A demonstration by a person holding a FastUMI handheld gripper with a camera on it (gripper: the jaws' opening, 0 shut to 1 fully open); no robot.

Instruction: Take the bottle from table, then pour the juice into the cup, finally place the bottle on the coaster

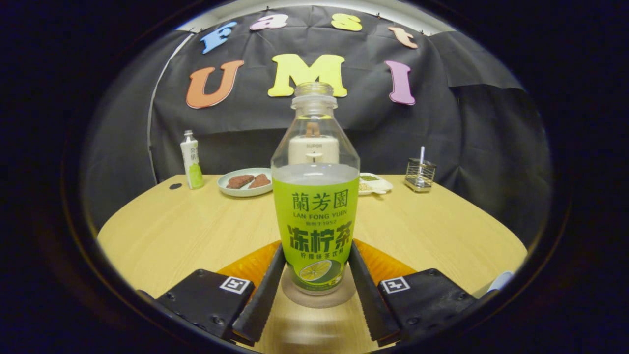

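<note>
Bottle (pixel 315 196) standing on coaster (pixel 318 297), uncapped, tongs (pixel 315 275) flanking label, seemingly touching. Opening evenly, backing off straight, avoiding tipping on worktop (pixel 172 231).

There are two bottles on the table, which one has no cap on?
The big green-labelled bottle between the hand-held gripper fingers is uncapped, its neck open. The small bottle beyond, beside the plate, is capped.

A staged recording booth, set up like a dining corner. Black cloth wall (pixel 471 132) draped behind a round wooden table (pixel 162 236). Laid out with a plate (pixel 244 185) of food, a small bottle (pixel 191 160), a tray (pixel 376 184), a wire holder (pixel 420 174). Marker tags on the gripper (pixel 314 290), fingers flanking an open bottle (pixel 315 196).
</note>
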